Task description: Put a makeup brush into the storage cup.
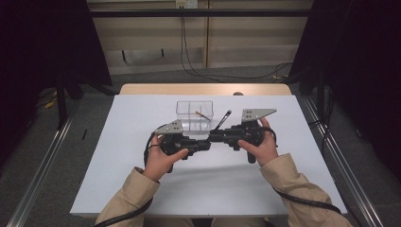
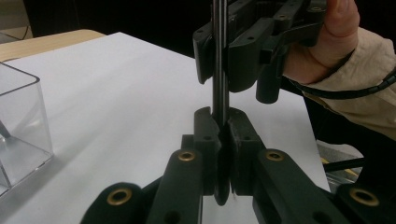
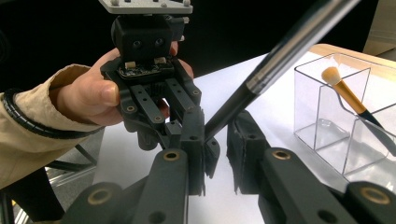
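The left gripper [image 2: 223,140] has its fingers [image 2: 205,135] pressed together on the lower end of a thin black brush handle [image 2: 220,70], which rises straight up between them in the left gripper view. In the right gripper view the right gripper [image 3: 219,144] has its fingers [image 3: 194,140] parted, with a clear gap between the pads; the handle [image 3: 261,74] slants through that gap, its lower end just beside the left-hand finger, and whether it touches the pad cannot be told.

In the high view the two grippers meet nose to nose above the middle of the white surface [image 1: 123,142], the left gripper [image 1: 204,144] and right gripper [image 1: 215,137] almost touching, and the brush [image 1: 222,120] sticks up and away from where they meet, leaning toward the far right. Each gripper is held in a hand [image 1: 161,161] coming out of a beige sleeve [image 1: 283,172].

Just behind the grippers stands a clear plastic box [image 1: 195,113] divided into compartments. A second brush [image 3: 348,95] with a pale bristle head and an orange handle leans in one compartment, head up, against the divider.
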Available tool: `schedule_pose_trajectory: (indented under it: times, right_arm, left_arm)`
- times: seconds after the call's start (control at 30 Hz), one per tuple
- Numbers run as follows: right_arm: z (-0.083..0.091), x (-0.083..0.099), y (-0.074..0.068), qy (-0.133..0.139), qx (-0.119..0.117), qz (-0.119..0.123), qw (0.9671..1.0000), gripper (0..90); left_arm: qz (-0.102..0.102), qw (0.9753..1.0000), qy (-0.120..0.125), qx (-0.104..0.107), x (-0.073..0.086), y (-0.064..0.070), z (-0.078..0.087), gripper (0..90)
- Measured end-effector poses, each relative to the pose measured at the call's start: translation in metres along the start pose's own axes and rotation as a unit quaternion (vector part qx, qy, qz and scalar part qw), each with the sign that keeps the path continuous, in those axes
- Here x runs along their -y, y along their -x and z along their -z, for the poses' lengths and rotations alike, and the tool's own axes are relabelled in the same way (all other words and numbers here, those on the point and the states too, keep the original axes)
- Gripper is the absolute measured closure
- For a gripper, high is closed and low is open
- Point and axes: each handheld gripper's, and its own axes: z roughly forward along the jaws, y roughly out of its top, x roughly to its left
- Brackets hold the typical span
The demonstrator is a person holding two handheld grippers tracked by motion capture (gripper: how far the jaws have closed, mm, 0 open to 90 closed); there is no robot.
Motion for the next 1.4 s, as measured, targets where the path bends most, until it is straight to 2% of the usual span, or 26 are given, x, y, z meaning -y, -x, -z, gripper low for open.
schedule_pose_trajectory:
  times: [0.17,0.33,0.43,0.67,1.4]
  right_arm:
    - [-0.001,0.0,0.0,-0.001,-0.004,-0.01,0.9999,78.8]
    - [-0.004,-0.001,-0.001,0.006,-0.018,-0.024,0.9995,84.0]
    - [-0.004,-0.002,-0.003,0.004,-0.014,-0.018,0.9997,84.4]
    - [-0.002,-0.001,-0.002,0.009,-0.017,-0.025,0.9995,84.6]
    - [-0.004,0.0,-0.003,0.013,-0.02,-0.025,0.9994,84.7]
  left_arm:
    - [0.001,1.0,-0.002,0.003,0.001,0.0,-0.003,84.1]
    - [-0.01,0.9999,-0.012,0.004,0.0,0.004,-0.013,84.0]
    - [-0.005,0.9999,-0.008,0.008,0.0,0.004,-0.015,84.0]
    - [-0.005,0.9999,-0.004,0.011,0.0,0.004,-0.017,83.7]
    - [0.0,0.9999,0.005,0.016,0.002,0.004,-0.02,81.4]
